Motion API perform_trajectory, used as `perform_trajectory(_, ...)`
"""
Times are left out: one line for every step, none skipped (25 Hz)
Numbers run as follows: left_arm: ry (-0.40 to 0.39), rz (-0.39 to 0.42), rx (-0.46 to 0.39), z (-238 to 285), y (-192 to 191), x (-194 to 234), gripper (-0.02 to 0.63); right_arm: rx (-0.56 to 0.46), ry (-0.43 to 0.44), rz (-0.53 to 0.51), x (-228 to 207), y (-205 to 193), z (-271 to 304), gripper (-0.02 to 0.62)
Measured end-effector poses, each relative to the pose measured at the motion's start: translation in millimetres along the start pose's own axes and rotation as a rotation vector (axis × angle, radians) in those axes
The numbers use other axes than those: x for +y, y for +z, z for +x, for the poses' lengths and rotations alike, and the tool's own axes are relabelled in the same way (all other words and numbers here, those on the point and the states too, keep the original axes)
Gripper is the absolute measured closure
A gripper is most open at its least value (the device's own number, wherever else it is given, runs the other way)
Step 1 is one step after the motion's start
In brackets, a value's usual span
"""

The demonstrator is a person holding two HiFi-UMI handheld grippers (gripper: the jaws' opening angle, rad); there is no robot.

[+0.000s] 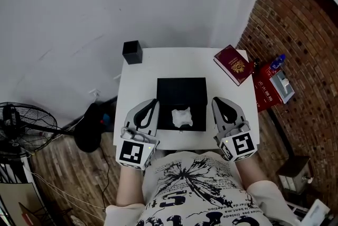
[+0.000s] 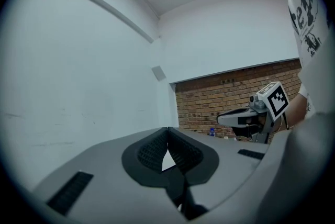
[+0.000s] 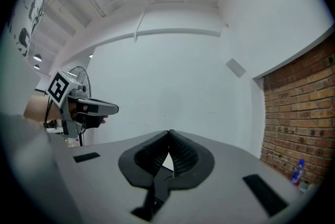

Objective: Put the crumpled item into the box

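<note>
In the head view a white crumpled item (image 1: 182, 116) lies inside the open black box (image 1: 181, 91) on the small white table (image 1: 137, 87), near the box's front edge. My left gripper (image 1: 154, 101) rests at the box's left side and my right gripper (image 1: 216, 100) at its right side, both pointing away from me. Both are shut with nothing between the pads. In the left gripper view the jaws (image 2: 167, 130) meet at the tips, pointing up at the wall. The right gripper view shows its jaws (image 3: 170, 133) closed the same way.
A small black cube-shaped container (image 1: 132, 52) stands at the table's back left corner. A dark red booklet (image 1: 233, 64) lies at the back right corner. A fan (image 1: 24, 124) stands on the wooden floor to the left, and red and blue items (image 1: 272, 85) lie on the floor to the right.
</note>
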State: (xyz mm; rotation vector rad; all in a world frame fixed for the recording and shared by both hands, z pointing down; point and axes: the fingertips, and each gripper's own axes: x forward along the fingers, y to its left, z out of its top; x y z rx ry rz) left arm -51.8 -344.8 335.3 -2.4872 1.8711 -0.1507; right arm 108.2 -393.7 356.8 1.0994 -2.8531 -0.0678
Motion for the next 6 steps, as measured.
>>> perform_trajectory(0.003,-0.002,0.001,1.6,0.4,-0.2,0.592,-0.001,-0.002,-0.001,-1.2,0.0,-0.1,0.583)
perform_trajectory(0.001,0.002,0.014,2.4,-1.6,-0.6,0.592,-0.003,-0.002,-0.004,-2.1,0.3,0.1,0.583)
perform_trajectory(-0.005,0.009,0.029,3.1,-3.9,-1.1,0.592,-0.006,-0.001,-0.010,-2.5,0.9,0.5,0.583)
perform_trajectory(-0.012,0.014,0.037,4.0,-4.9,-1.8,0.592,-0.012,-0.001,-0.017,-2.8,1.7,0.9,0.583)
perform_trajectory(-0.019,0.019,0.041,5.1,-5.1,-2.5,0.592,-0.019,-0.003,-0.023,-3.1,2.7,1.3,0.583)
perform_trajectory(-0.026,0.023,0.044,6.3,-5.1,-3.3,0.592,-0.026,-0.006,-0.029,-3.4,3.7,1.7,0.583)
